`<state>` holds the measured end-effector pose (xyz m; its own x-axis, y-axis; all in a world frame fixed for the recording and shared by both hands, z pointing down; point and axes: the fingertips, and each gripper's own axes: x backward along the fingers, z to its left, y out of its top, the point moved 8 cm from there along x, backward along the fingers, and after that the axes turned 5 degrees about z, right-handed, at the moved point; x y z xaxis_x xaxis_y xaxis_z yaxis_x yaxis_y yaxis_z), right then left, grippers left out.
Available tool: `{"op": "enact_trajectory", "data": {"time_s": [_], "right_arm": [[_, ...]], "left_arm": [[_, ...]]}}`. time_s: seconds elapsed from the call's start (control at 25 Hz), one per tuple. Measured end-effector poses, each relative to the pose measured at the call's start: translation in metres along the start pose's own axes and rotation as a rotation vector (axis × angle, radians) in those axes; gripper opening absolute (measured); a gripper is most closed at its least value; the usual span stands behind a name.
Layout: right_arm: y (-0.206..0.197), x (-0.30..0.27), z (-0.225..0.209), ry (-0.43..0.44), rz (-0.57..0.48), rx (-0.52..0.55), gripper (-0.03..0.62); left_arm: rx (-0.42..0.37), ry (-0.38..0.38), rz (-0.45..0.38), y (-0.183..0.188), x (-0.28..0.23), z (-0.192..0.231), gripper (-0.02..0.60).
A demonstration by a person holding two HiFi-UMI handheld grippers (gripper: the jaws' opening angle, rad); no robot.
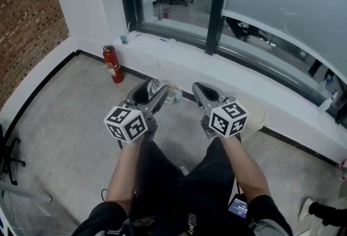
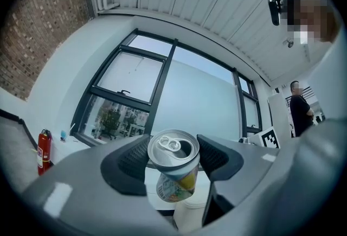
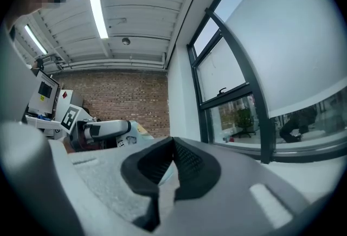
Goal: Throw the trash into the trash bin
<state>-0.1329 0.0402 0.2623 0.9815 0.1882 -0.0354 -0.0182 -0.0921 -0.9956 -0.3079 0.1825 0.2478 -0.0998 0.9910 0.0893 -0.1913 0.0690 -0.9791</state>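
Though wide, left tongs [image 2: 173, 146] tight on can [image 2: 177, 179]

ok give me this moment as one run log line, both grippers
left gripper: shut on drink can | right gripper: shut, empty | stage: can held, not yet binned

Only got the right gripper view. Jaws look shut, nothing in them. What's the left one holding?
Observer: The left gripper is shut on an opened can, with the can's top facing the gripper's camera.
Operator: Anything on the floor ahead?
Observer: A fire extinguisher stands by the wall under the window. In the head view it is left of the grippers.
Operator: Anyone else around?
Observer: Yes, a person stands at the right edge of the left gripper view.
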Motion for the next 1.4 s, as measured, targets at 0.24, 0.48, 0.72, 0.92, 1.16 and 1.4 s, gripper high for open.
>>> {"op": "enact_trajectory", "data": {"time_s": [0.24,0.48,0.72,0.92,1.16,1.4], "right_arm": [[0.0,0.022,-0.018,-0.051,0.007,0.001,0.003],[0.001,0.062,-0.04,-0.147,0.009,0.0,0.003],[-0.003,0.118,-0.07,-0.265,0.013,-0.005,0.003],[-0.007,0.166,-0.093,-0.354,0.015,-0.018,0.003],[-0.011,0.211,-0.109,-0.438,0.013,-0.029,0.003],[-0.014,0.245,-0.117,-0.495,0.003,-0.039,0.003]], "left_arm": [[0.016,-0.057,0.001,-0.009,-0.025,-0.015,0.275],[0.035,-0.144,0.012,-0.018,-0.06,-0.038,0.275],[0.057,-0.251,0.033,-0.036,-0.104,-0.077,0.275],[0.066,-0.334,0.065,-0.052,-0.139,-0.116,0.275],[0.068,-0.419,0.095,-0.065,-0.166,-0.154,0.275],[0.07,-0.486,0.121,-0.073,-0.184,-0.186,0.275]]}}
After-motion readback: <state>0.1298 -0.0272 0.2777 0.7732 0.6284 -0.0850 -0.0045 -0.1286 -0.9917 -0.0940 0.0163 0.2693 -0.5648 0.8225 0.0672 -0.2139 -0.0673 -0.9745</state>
